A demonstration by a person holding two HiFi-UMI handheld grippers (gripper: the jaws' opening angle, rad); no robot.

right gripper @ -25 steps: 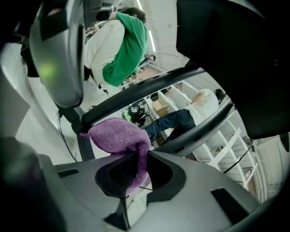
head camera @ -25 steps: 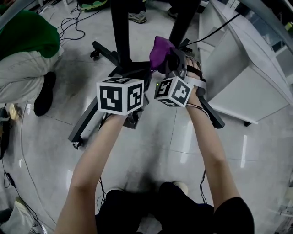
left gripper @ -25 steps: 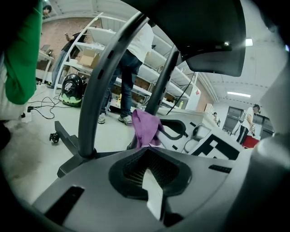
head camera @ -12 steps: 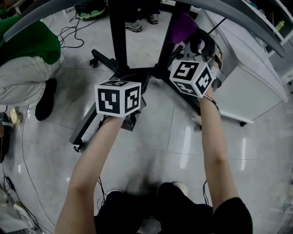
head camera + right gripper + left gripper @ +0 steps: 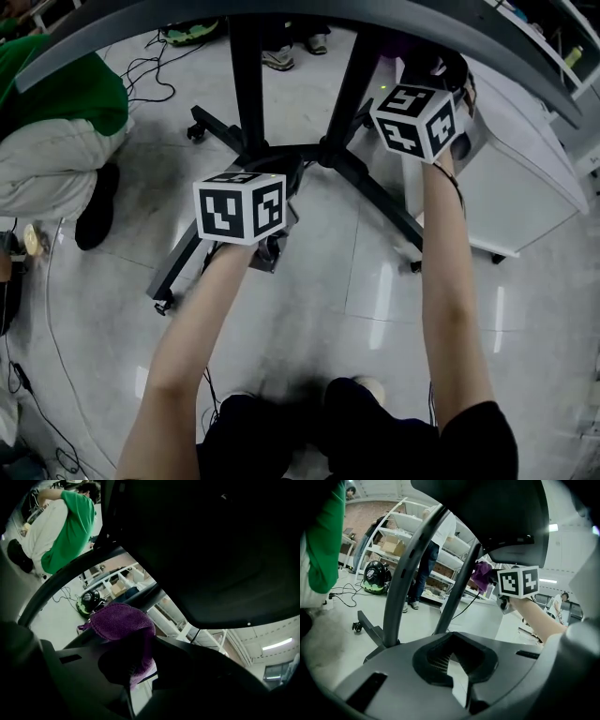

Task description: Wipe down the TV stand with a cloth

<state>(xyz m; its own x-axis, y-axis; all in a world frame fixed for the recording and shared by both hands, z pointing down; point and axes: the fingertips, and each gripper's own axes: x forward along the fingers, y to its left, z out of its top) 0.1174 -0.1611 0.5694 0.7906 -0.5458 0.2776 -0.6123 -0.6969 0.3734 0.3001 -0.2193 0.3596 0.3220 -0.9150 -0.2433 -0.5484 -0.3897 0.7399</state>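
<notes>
The black TV stand [image 5: 246, 89] has two posts rising from a wheeled base, and a dark screen edge [image 5: 309, 11] arches across the top of the head view. My right gripper [image 5: 429, 73] is raised beside the right post [image 5: 352, 84], shut on a purple cloth [image 5: 123, 623]. That cloth [image 5: 482, 573] bulges out past the jaws, close under the screen. My left gripper [image 5: 272, 246] hangs low over the base hub [image 5: 292, 157]. Its jaws [image 5: 457, 667] are shut with nothing in them.
A person in a green top [image 5: 56, 98] crouches at the left. A white cabinet [image 5: 506, 178] stands close on the right. Cables [image 5: 141, 52] trail over the tiled floor behind. Shelving [image 5: 408, 531], a standing person [image 5: 431, 555] and a dark helmet [image 5: 375, 576] lie beyond the stand.
My right gripper has carried the purple cloth up from the base hub, rightward along the right post, to just under the screen. The left gripper has stayed where it was.
</notes>
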